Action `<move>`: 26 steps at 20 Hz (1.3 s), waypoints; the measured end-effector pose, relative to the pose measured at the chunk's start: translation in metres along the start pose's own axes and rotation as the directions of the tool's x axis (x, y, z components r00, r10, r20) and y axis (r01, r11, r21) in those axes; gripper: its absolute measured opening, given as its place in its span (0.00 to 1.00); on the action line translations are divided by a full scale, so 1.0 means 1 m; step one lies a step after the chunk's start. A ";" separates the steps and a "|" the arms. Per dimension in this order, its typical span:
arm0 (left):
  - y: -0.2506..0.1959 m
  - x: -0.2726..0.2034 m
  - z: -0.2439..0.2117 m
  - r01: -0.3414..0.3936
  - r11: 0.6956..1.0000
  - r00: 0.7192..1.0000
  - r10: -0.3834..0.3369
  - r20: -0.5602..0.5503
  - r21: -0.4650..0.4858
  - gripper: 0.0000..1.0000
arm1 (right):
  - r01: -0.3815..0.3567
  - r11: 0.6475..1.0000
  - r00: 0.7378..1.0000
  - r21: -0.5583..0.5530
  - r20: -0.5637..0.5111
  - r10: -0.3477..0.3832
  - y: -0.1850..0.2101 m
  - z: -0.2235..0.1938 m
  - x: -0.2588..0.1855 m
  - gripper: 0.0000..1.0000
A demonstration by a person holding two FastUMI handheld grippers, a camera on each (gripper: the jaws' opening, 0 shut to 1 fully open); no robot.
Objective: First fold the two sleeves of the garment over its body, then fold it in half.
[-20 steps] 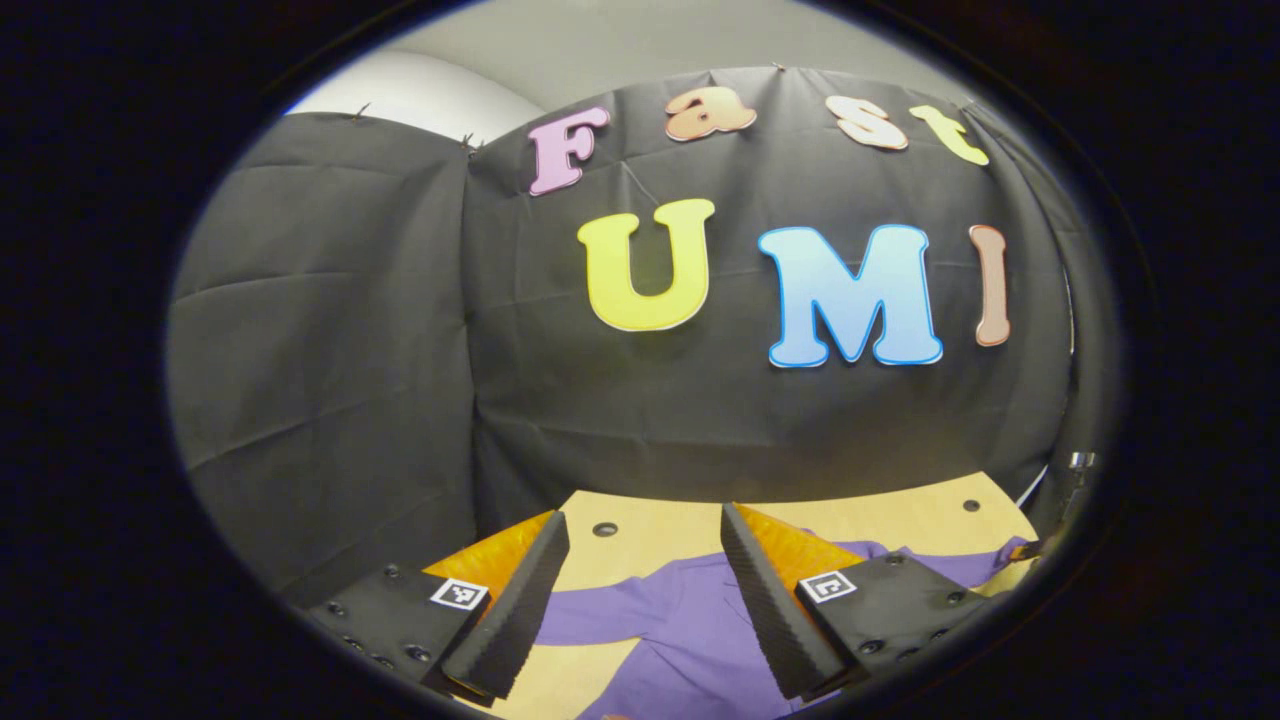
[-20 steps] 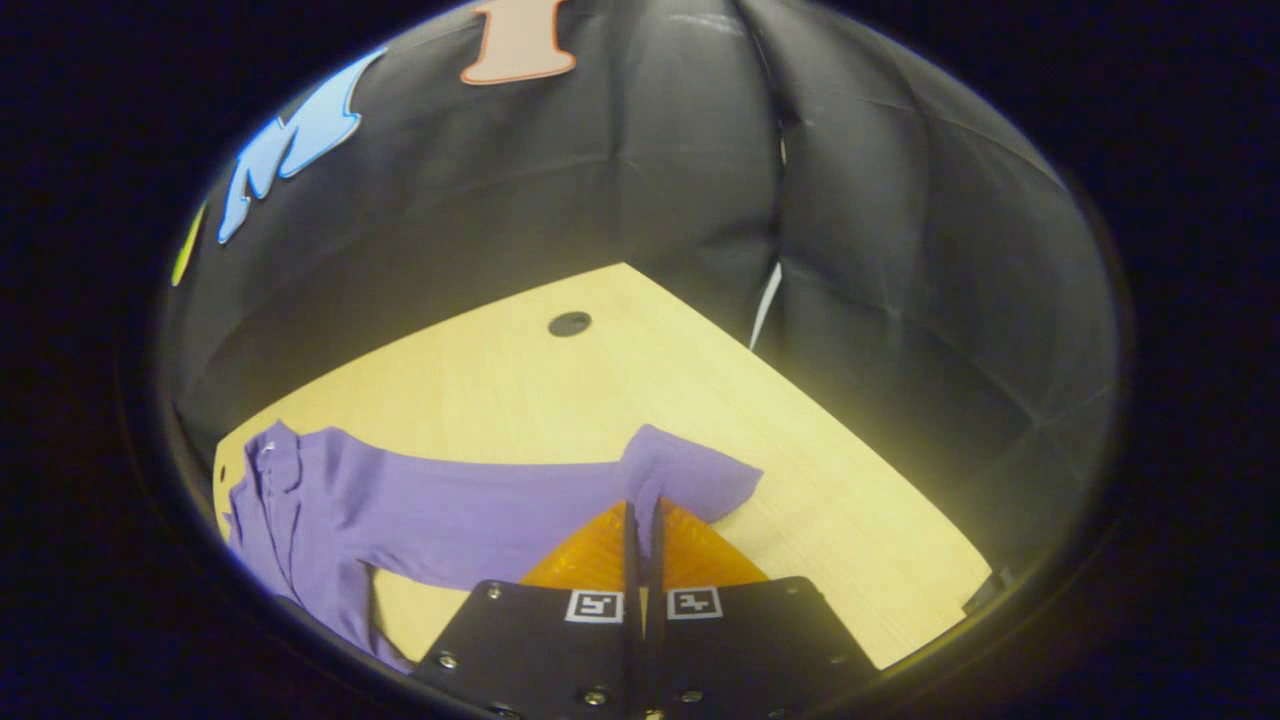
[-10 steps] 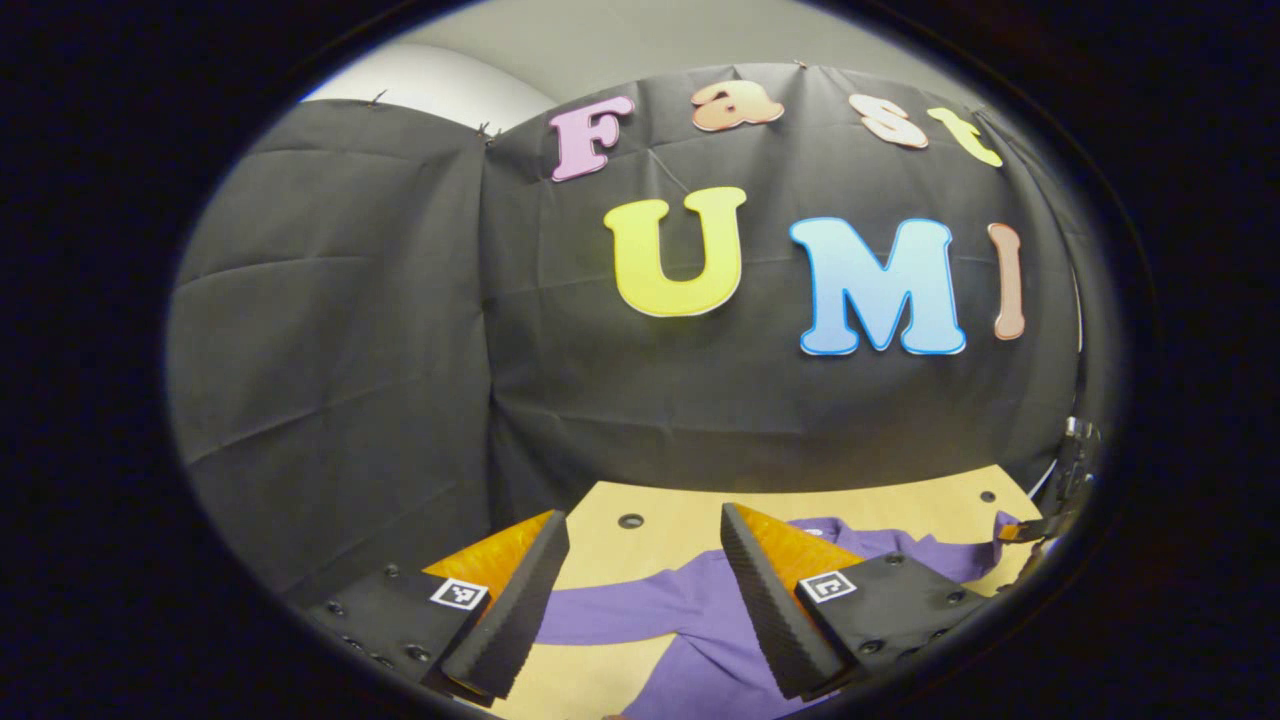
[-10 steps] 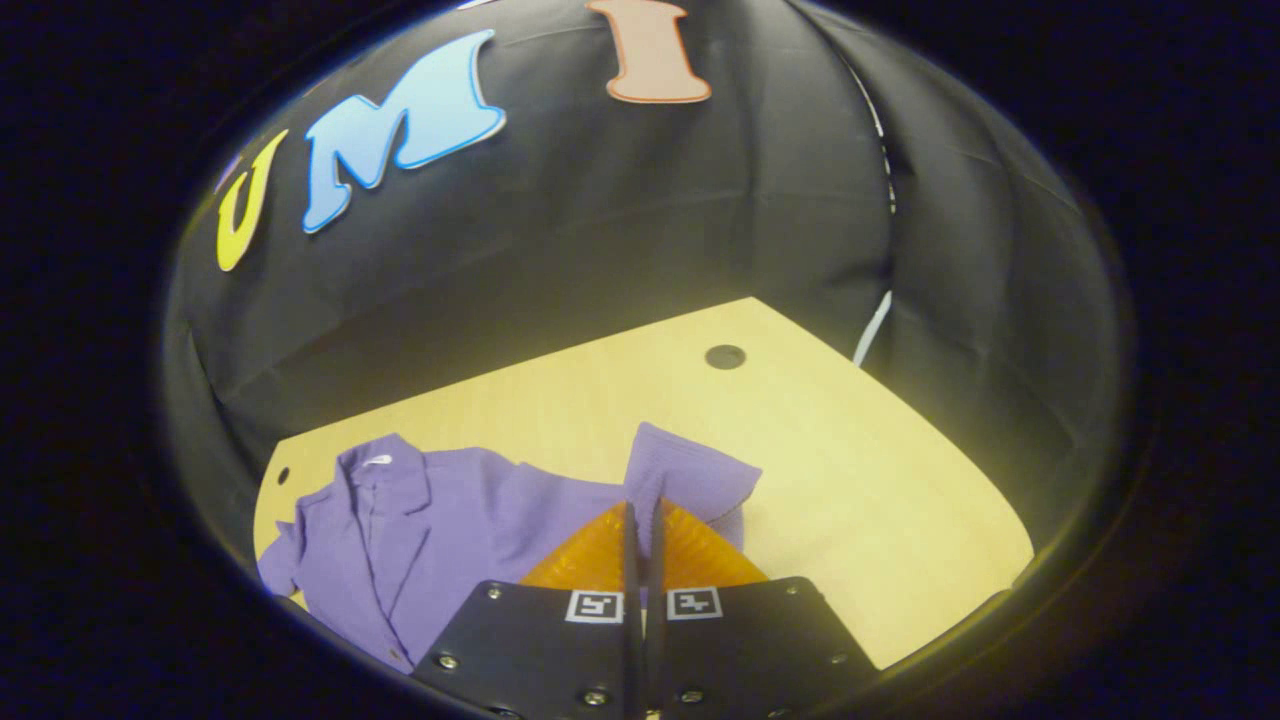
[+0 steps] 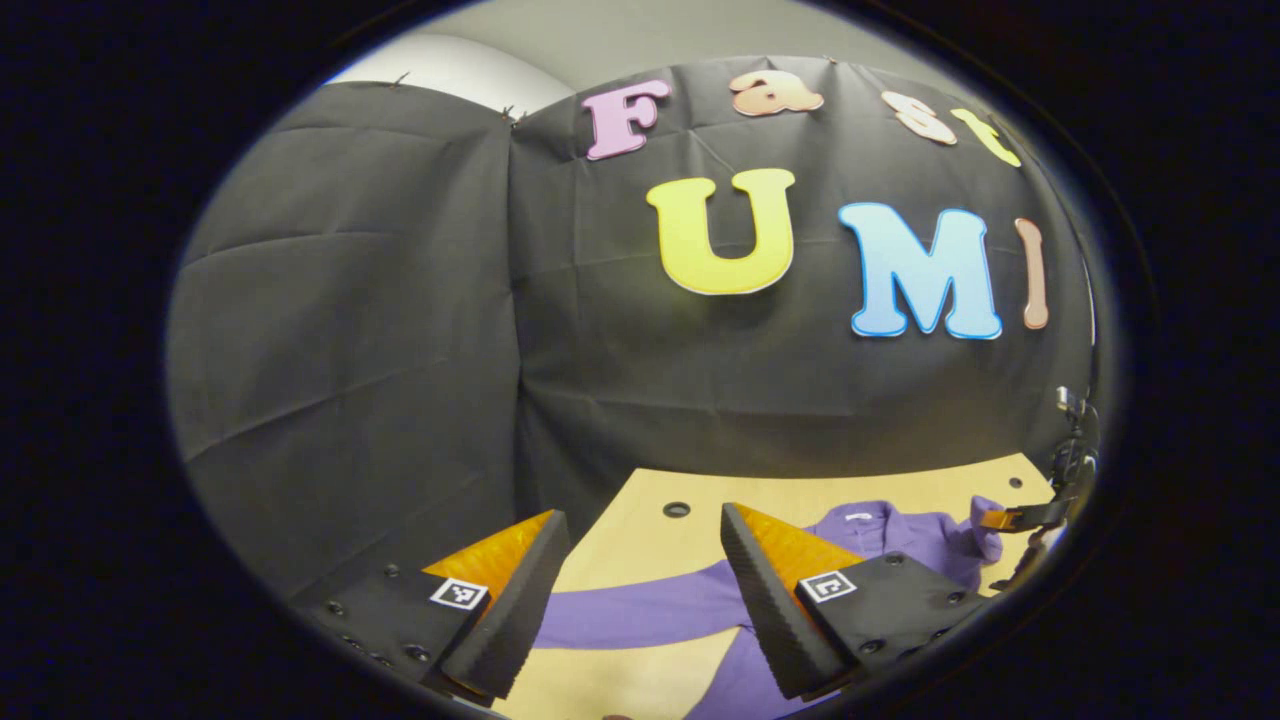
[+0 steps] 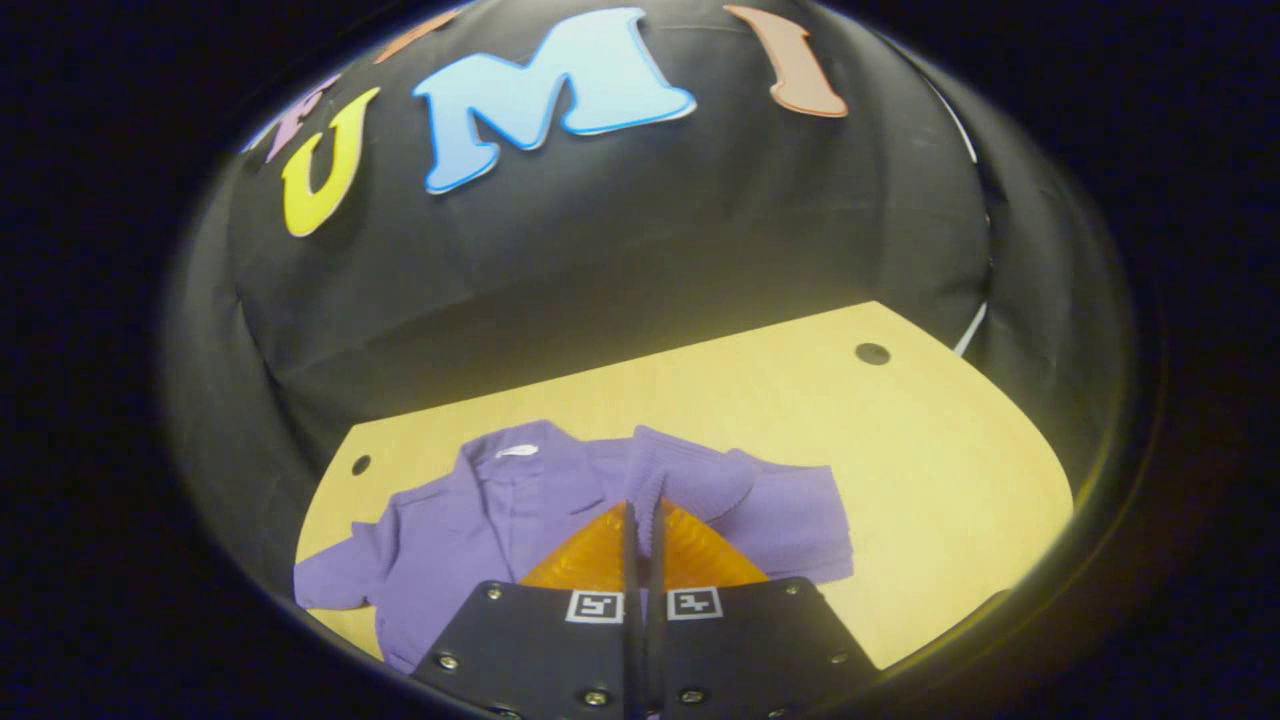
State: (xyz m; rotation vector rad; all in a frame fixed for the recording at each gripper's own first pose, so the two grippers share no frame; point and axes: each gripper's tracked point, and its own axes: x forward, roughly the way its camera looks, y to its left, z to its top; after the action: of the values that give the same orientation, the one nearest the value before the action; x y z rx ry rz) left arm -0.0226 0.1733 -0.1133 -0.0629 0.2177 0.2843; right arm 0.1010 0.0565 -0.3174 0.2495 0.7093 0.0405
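Note:
A purple collared garment (image 6: 450, 530) lies spread on the light wooden table (image 6: 900, 450). My right gripper (image 6: 643, 508) is shut on the cuff of one sleeve (image 6: 720, 480) and holds it lifted over the garment's body, near the collar. In the left gripper view the right gripper (image 5: 1000, 520) appears at the far right with that cuff. My left gripper (image 5: 640, 520) hangs open above the other sleeve (image 5: 630, 610), which stretches flat across the table, and nothing sits between its fingers.
Black cloth walls close the booth behind and beside the table. Small round holes (image 6: 872, 353) mark the tabletop near its far corners. Bare wood lies to the right of the garment in the right gripper view.
My right gripper has carried the sleeve cuff from the outstretched side in over the garment's body. The left gripper stays open and has drifted a little to the side.

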 end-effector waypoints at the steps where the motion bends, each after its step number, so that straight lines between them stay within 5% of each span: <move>1: 0.011 0.005 -0.006 -0.003 1.000 1.000 0.003 -0.007 0.001 1.00 | -0.019 1.000 1.000 -0.011 -0.007 0.019 0.017 -0.005 0.000 0.02; 14: 0.122 0.060 -0.123 -0.055 0.995 0.989 0.042 -0.144 -0.085 1.00 | -0.213 0.971 0.967 -0.108 -0.163 0.194 0.205 -0.085 0.020 0.01; 26: 0.162 0.129 -0.260 -0.102 0.988 0.945 0.060 -0.322 -0.116 0.98 | -0.204 0.951 0.940 -0.230 -0.319 0.125 0.244 -0.158 0.048 0.02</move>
State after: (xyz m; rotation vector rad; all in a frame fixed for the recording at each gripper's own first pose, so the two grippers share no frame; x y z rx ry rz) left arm -0.0009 0.3393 -0.4006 -0.2319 0.5230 0.3708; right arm 0.0468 0.3319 -0.4047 0.0488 0.9758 0.3381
